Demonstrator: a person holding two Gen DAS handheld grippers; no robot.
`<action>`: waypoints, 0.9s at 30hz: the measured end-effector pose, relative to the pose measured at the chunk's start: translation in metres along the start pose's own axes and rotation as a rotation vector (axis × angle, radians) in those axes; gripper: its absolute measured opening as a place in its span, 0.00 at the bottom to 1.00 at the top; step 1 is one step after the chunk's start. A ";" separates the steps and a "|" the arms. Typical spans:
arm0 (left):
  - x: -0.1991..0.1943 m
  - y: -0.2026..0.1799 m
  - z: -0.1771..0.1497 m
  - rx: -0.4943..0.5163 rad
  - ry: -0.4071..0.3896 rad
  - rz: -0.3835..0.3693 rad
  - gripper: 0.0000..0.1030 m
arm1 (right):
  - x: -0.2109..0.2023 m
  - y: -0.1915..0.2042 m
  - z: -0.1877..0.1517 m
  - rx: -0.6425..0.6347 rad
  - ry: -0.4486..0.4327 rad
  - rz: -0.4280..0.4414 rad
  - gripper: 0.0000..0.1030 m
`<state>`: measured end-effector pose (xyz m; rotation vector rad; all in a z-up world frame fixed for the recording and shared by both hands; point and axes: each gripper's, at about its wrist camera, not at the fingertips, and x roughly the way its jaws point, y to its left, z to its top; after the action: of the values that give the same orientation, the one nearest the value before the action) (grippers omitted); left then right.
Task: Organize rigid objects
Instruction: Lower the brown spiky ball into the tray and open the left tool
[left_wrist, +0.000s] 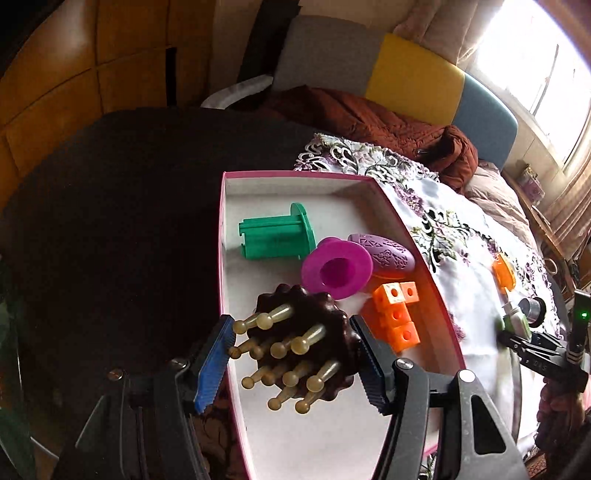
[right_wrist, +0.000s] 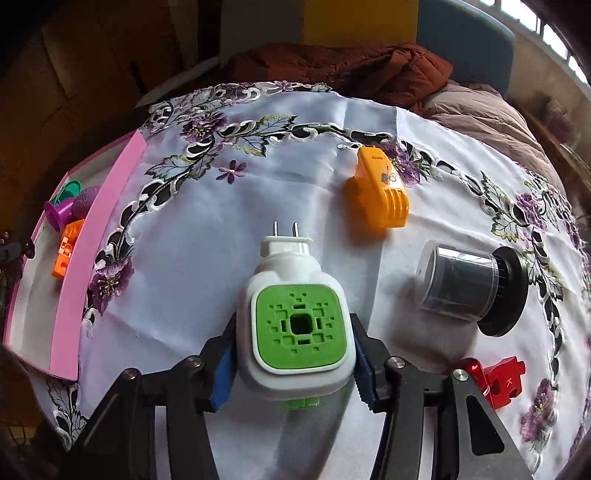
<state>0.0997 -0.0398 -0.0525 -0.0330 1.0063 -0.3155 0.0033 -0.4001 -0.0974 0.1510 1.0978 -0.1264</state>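
My left gripper (left_wrist: 291, 362) is shut on a dark brown massager (left_wrist: 314, 332) with beige pins and holds it over the near part of the pink-rimmed white box (left_wrist: 295, 173). In the box lie a green spool (left_wrist: 277, 236), a magenta cup (left_wrist: 336, 271), a purple oval (left_wrist: 384, 253) and orange cube blocks (left_wrist: 397, 314). My right gripper (right_wrist: 295, 369) is shut on a white plug-in device with a green face (right_wrist: 301, 321), which rests on the tablecloth with its prongs pointing away. The box's pink wall (right_wrist: 99, 240) stands far to its left.
On the flowered white tablecloth (right_wrist: 207, 229) lie an orange plastic piece (right_wrist: 380, 192), a black cylinder under a clear cap (right_wrist: 469, 284) and a red block (right_wrist: 498, 380). A brown jacket (right_wrist: 351, 70) is heaped behind the table. Left of the box the surface is dark.
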 end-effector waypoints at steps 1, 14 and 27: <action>0.005 0.000 0.002 0.002 0.002 0.004 0.61 | 0.000 0.000 0.000 -0.001 -0.001 -0.001 0.52; 0.031 0.002 0.024 0.031 -0.019 0.024 0.75 | 0.000 -0.002 0.001 0.004 -0.007 -0.004 0.52; -0.036 -0.009 -0.004 0.040 -0.134 0.131 0.78 | -0.005 0.002 0.006 0.005 -0.054 0.025 0.55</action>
<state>0.0765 -0.0379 -0.0238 0.0470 0.8646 -0.2110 0.0067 -0.3994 -0.0906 0.1649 1.0414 -0.1108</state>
